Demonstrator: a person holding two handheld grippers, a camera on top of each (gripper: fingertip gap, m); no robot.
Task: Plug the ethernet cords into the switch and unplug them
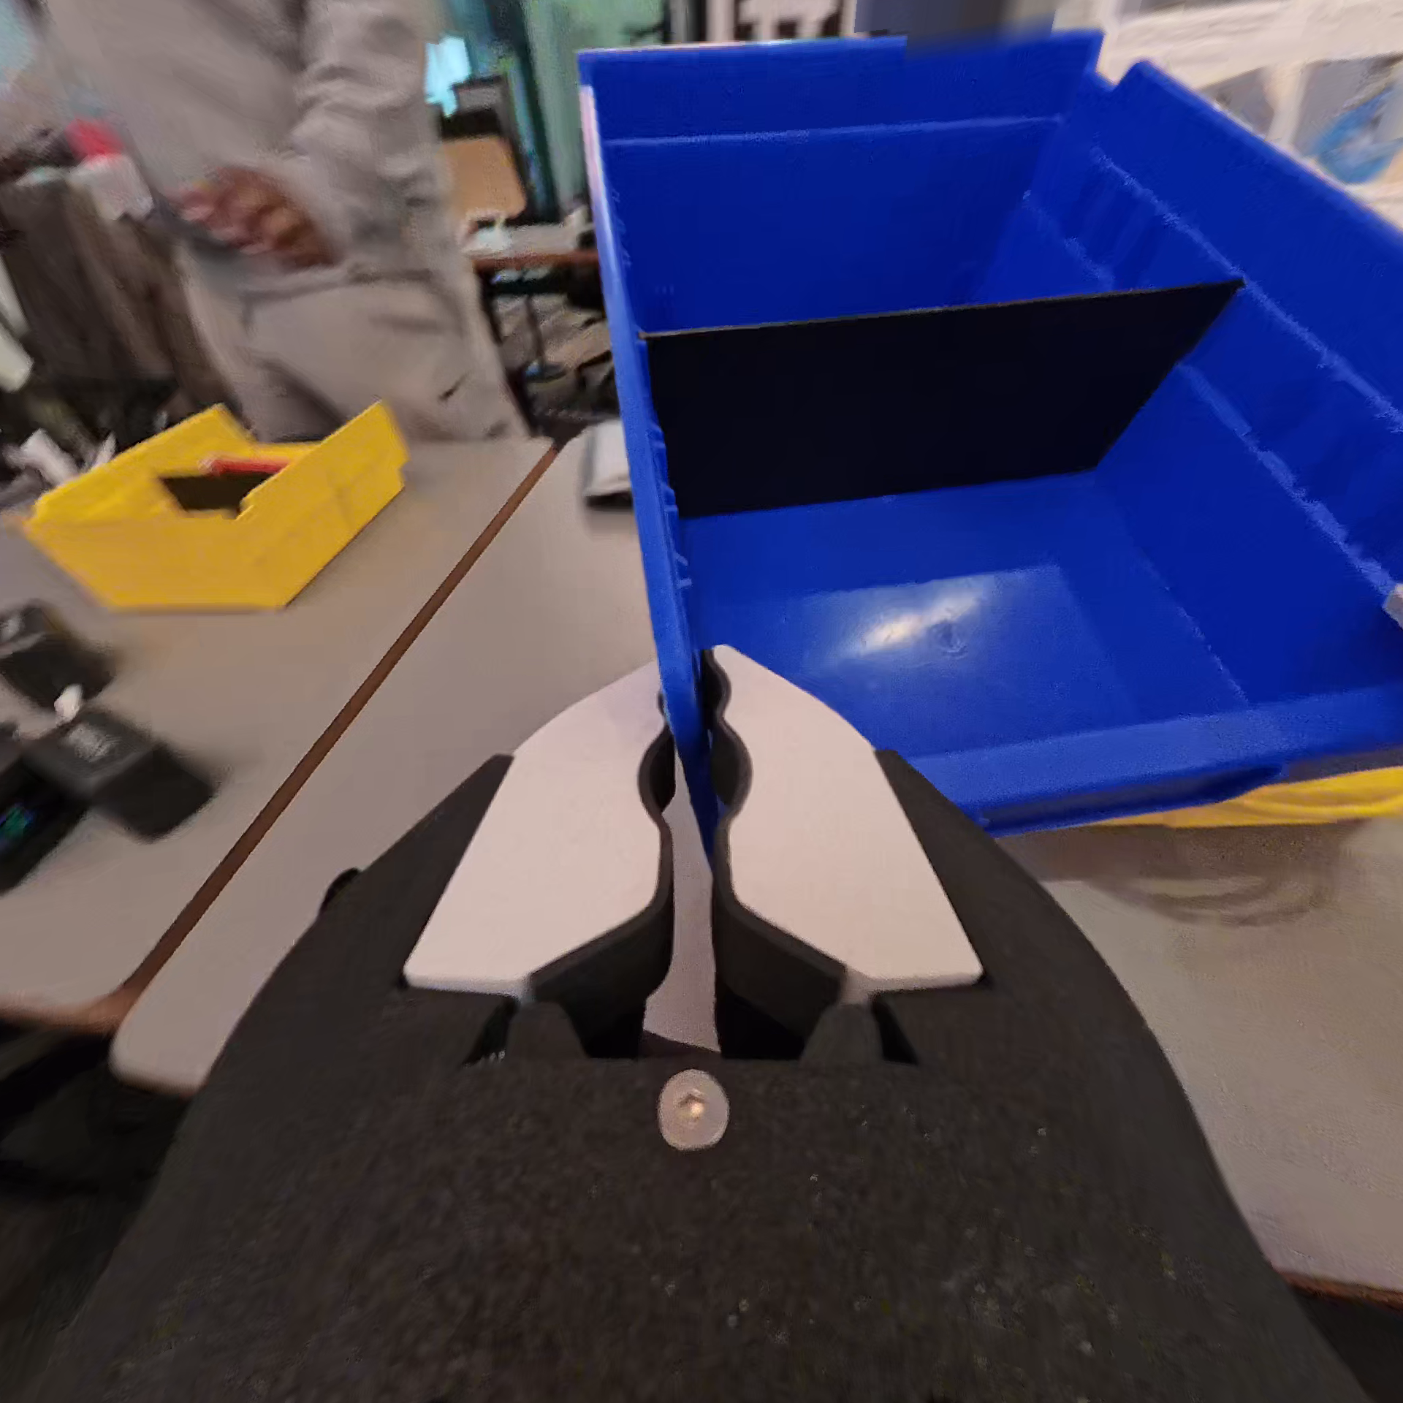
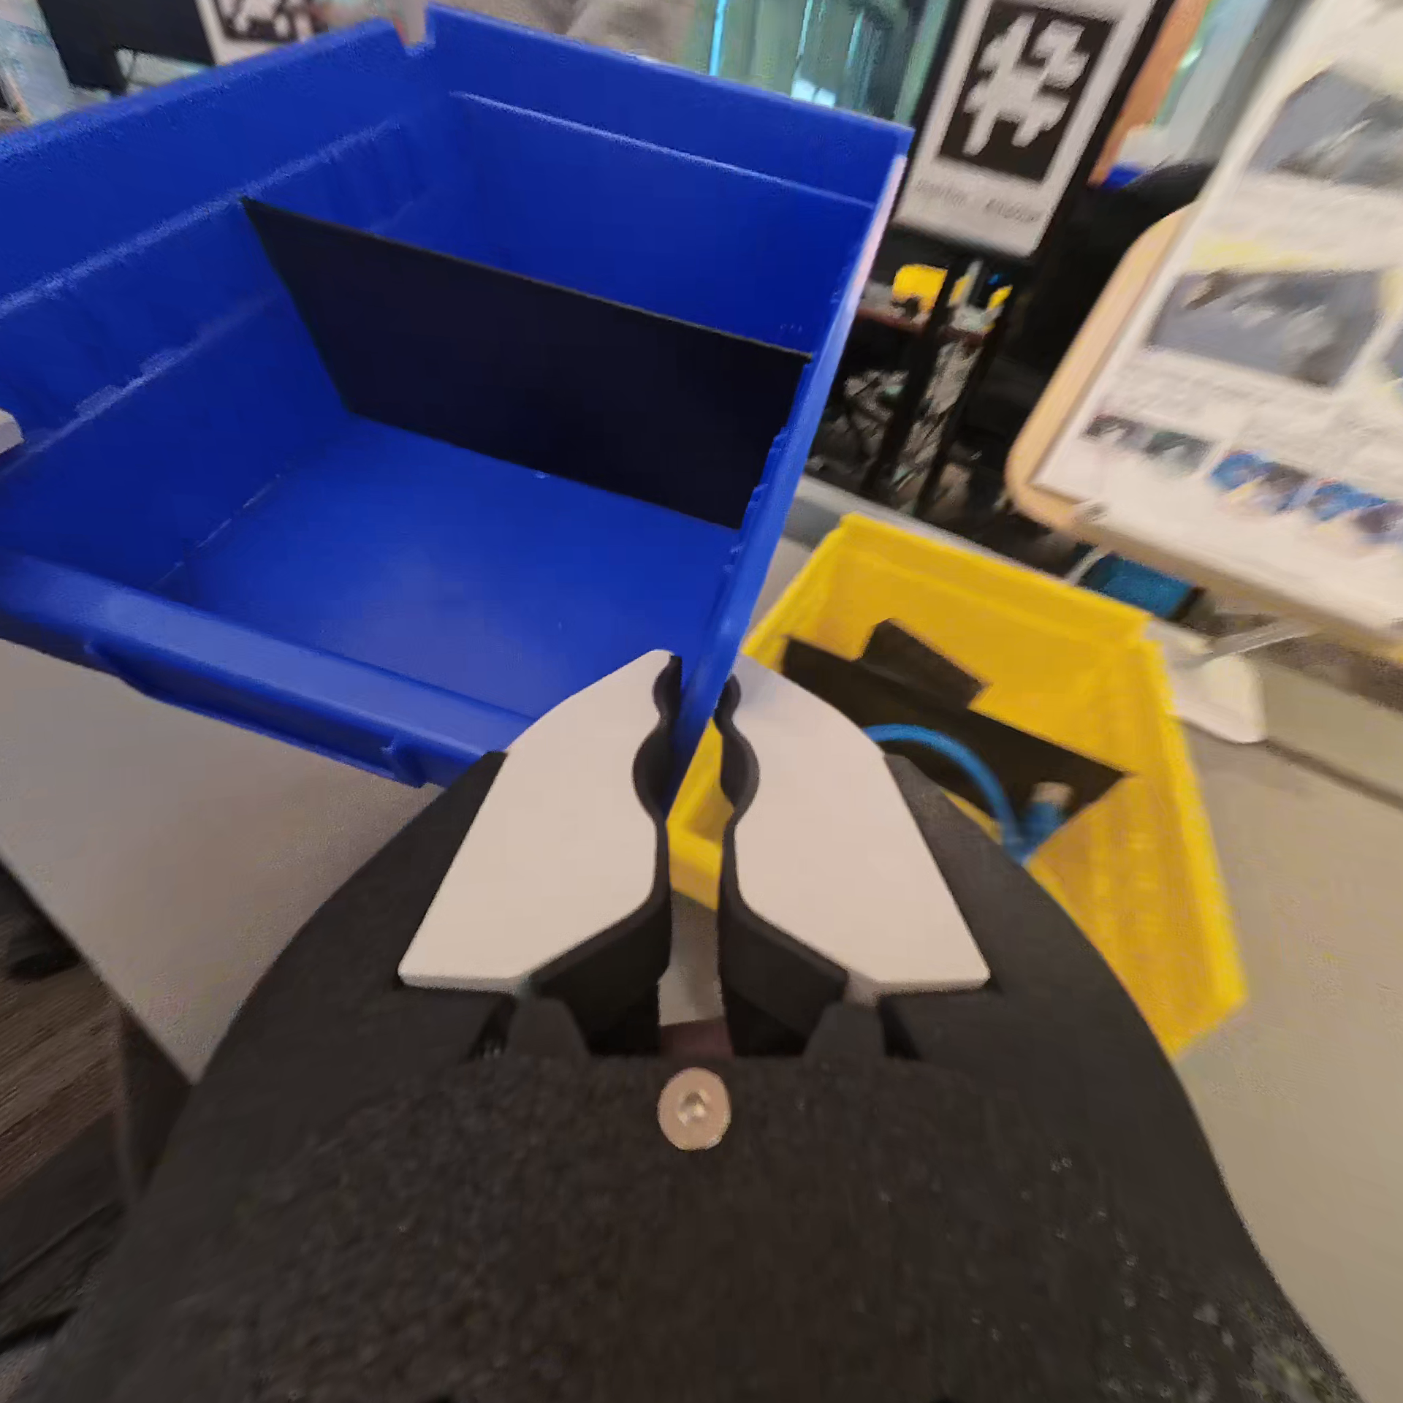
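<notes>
One cord (image 2: 949, 748) in sight: blue, thin, looped, low in the yellow bin (image 2: 987, 600), ending in a blue plug beside a black piece (image 2: 911, 676) that fills much of that bin. Cannot tell whether the black piece is the switch. Little free room around the cord: yellow walls close on all sides, black piece overhead.

Just left of that bin, touching or nearly so at its near corner, a large blue bin (image 2: 379, 531) with a black divider (image 2: 531, 379) across the middle; front compartment bare and glossy, back wall tall, front lip low.

Right gripper (image 2: 700, 672) clamped on the blue bin's right wall near the front corner, wall edge pinched between the pale fingers. Left gripper (image 1: 687, 668) likewise closed on the left wall near its front corner. Cannot tell whether the blue bin rests on the table (image 2: 190, 759).

Bare grey tabletop before the blue bin and to its left, with a dark seam between two tables. Beyond the seam, another yellow bin (image 1: 212, 554) and blurred dark devices; farther back, a person (image 1: 342, 228) in pale clothes. Right of the bins, a leaning poster board (image 2: 1253, 342).
</notes>
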